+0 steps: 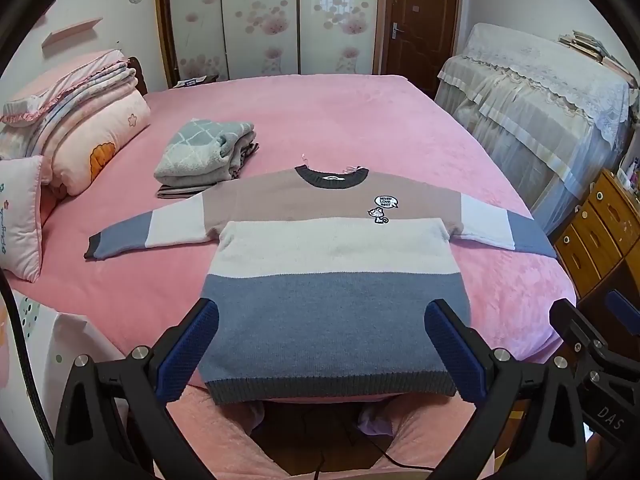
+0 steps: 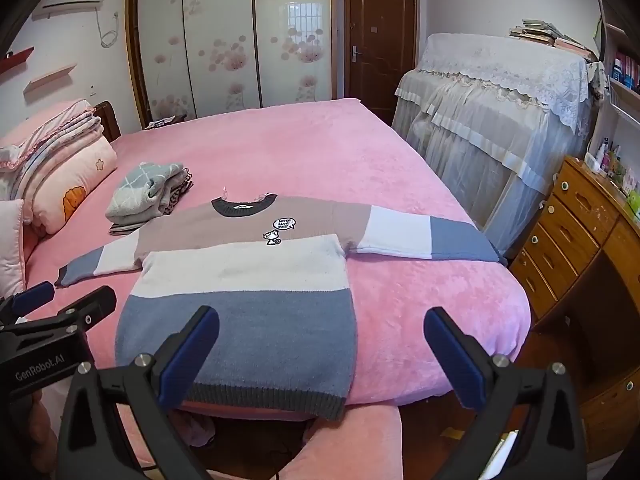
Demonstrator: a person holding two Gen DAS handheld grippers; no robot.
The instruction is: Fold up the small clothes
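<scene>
A small striped sweater [image 1: 332, 268], in bands of tan, white and blue-grey with a dark collar and hem, lies flat face-up on the pink bed [image 1: 340, 120], sleeves spread out. It also shows in the right wrist view [image 2: 240, 280]. My left gripper [image 1: 322, 344] is open and empty, fingers straddling the sweater's hem above the near bed edge. My right gripper [image 2: 322, 352] is open and empty over the hem's right corner. The right gripper shows at the left view's right edge [image 1: 592, 328]; the left gripper shows at the right view's left edge [image 2: 60, 304].
A stack of folded clothes [image 1: 208, 156] lies beyond the left sleeve. Folded quilts and pillows [image 1: 80, 132] sit at the bed's left. A lace-covered piece of furniture [image 1: 540, 112] and a wooden drawer unit [image 2: 580, 240] stand right of the bed. Wardrobe doors and a brown door stand behind.
</scene>
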